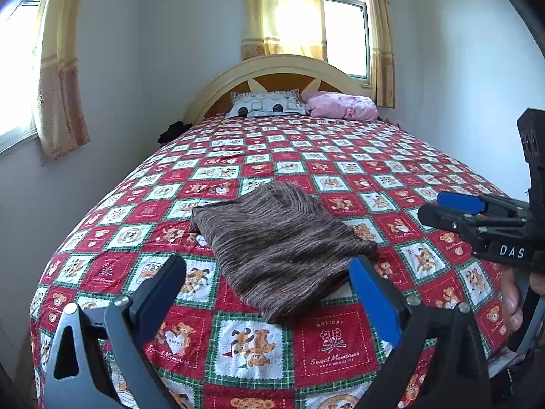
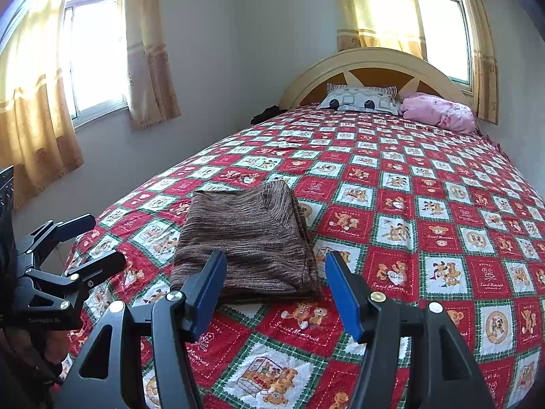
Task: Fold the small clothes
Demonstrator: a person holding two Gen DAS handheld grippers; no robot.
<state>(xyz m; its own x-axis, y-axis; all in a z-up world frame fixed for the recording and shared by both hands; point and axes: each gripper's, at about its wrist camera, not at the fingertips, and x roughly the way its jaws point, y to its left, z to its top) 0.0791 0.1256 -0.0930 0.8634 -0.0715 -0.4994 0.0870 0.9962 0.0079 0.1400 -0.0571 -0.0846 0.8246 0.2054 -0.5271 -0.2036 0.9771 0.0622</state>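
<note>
A curtained window (image 2: 92, 51) is seen at the far left of the room, its yellow drapes lit from outside. Below it, at the near left edge of the bed (image 2: 442, 225), the left tongs (image 1: 269, 283) are held with their fingers spread wide apart and nothing between the pads; one blue pad (image 1: 373, 300) is shown facing inward. Through the gap, a brown knitted garment (image 1: 279, 245) is seen lying folded on the red, green and white patchwork bedspread (image 1: 333, 344), near the foot of the bed and left of its middle. The garment is laid flat in a rough rectangle, with one corner reaching just beside the left tongs' blue pad; whether it is touched there cannot be told. To the right of that, the right tongs (image 2: 276, 289) are likewise held apart, empty, hovering just short of the garment's near edge, with no pad pressed on the cloth. A hand (image 1: 511, 301) is partly visible beneath the right tongs in the left wrist view. At the far end, a curved cream headboard (image 1: 272, 68) is backed by a second curtained window (image 1: 344, 30). A patterned grey pillow (image 1: 265, 105) is placed against it, and a crumpled pink pillow (image 1: 344, 105) is set just to its right, at the far right corner of the bed.
</note>
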